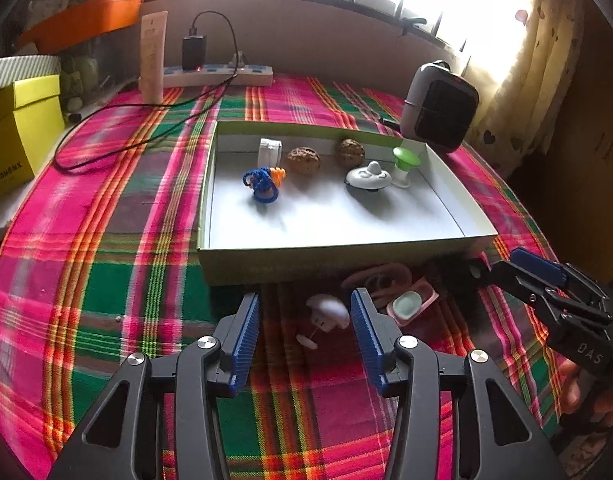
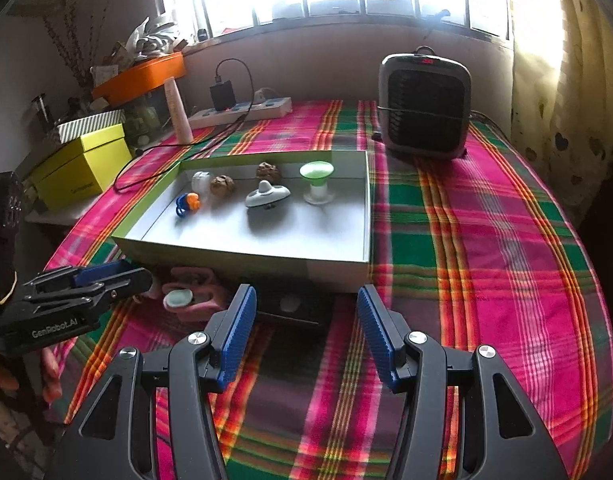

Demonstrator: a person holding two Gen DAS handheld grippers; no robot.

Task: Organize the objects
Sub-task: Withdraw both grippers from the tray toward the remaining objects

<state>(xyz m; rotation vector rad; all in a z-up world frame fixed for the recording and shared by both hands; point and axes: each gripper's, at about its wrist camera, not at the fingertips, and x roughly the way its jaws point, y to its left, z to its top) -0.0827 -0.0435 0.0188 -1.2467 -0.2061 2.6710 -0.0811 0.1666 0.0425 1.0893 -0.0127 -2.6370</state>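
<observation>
Counting from the box's left wall to its right, the open box (image 1: 210, 184) on the plaid-covered table (image 1: 106, 280) holds six small things: one blue-and-orange loop toy (image 1: 262, 186), one white cap (image 1: 269, 151) by the far wall, two walnuts (image 1: 303, 161) side by side, one grey spinning top (image 1: 368, 178), and one green-topped stand (image 1: 405, 160) in the far right corner. The near half of the box floor is bare. Between the box's near wall and the table's near edge lie one white mushroom-shaped pin (image 1: 328, 312), one pink clip (image 1: 380, 276), one pink case with a pale green lid (image 1: 410, 304), and one dark block (image 2: 294, 308). The left gripper (image 1: 306, 316) stands with its jaws apart, the mushroom pin between them and untouched. The right gripper (image 2: 304, 316) is likewise spread, hovering over the dark block without contact. Right of the box the cloth is open up to the table's right edge; one grey heater (image 2: 424, 108) fills the far right corner.
</observation>
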